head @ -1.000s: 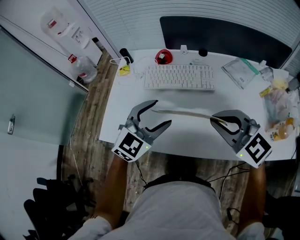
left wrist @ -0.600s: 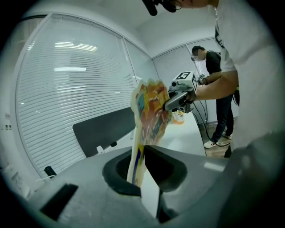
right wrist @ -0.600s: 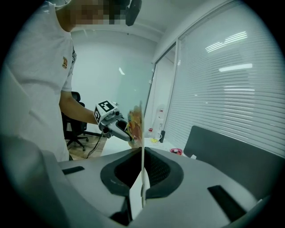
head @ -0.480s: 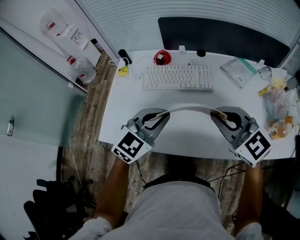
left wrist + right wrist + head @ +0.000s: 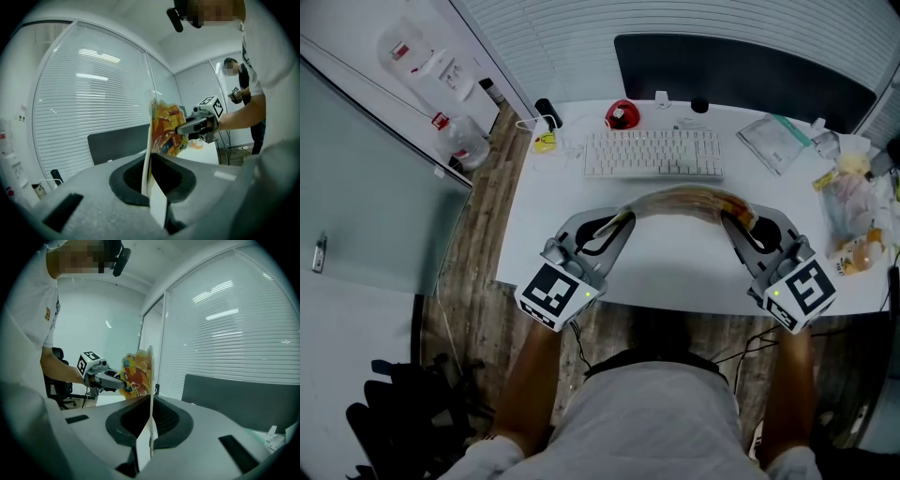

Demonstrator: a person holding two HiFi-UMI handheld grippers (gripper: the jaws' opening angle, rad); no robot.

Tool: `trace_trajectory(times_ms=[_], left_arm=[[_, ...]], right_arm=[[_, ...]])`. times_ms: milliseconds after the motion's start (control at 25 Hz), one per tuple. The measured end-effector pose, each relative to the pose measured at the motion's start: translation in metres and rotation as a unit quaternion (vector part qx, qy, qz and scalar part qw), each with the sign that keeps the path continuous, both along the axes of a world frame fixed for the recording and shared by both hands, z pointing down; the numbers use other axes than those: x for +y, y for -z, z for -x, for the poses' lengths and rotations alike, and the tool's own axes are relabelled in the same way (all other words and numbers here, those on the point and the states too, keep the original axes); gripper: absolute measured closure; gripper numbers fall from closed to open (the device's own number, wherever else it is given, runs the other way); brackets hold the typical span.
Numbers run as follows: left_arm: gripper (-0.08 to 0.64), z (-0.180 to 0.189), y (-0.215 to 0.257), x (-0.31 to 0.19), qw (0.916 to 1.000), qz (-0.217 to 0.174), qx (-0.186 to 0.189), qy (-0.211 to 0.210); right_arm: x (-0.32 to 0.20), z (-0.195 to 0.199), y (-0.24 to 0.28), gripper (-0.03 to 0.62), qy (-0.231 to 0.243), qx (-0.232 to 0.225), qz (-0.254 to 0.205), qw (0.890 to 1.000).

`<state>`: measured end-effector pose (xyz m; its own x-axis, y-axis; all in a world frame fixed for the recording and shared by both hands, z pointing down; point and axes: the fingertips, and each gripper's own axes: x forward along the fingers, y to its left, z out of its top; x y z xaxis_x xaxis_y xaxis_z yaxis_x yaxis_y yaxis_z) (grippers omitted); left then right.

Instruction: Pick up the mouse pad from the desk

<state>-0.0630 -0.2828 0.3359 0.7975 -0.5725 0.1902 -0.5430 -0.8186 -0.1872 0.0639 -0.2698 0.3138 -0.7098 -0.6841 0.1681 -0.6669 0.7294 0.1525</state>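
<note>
Now the mouse pad (image 5: 684, 200) arches above the counter (image 5: 675, 272) at centre frame, its ends clamped by the left hand-held gripper (image 5: 619, 223) and the right hand-held gripper (image 5: 739, 223). Raise both evenly and hold their spacing, so neither end slips free.

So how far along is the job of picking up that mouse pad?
Nearly there. Done: the left gripper and right gripper each have their jaws shut on one end of the mouse pad. In hand: the pad is bowed in an arch between them, apparently clear of the desk, in front of the keyboard. Left: little, perhaps only raising it higher.
</note>
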Motion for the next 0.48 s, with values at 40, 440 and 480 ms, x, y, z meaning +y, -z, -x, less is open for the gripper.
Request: trace_trajectory(times_ms=[40, 440, 480], left_arm=[[0.537, 0.001, 0.003, 0.000, 1.0000, 0.001, 0.006, 0.004], [0.537, 0.005, 0.037, 0.004, 0.9980, -0.006, 0.063, 0.003], [0.537, 0.005, 0.040, 0.004, 0.9979, -0.007, 0.064, 0.004]], right_arm=[[0.000, 0.000, 0.000, 0.574, -0.004, -0.003, 0.000, 1.000], [-0.003, 0.001, 0.017, 0.574, -0.039, -0.057, -0.008, 0.998], [-0.003, 0.002, 0.018, 0.574, -0.042, -0.061, -0.010, 0.997]])
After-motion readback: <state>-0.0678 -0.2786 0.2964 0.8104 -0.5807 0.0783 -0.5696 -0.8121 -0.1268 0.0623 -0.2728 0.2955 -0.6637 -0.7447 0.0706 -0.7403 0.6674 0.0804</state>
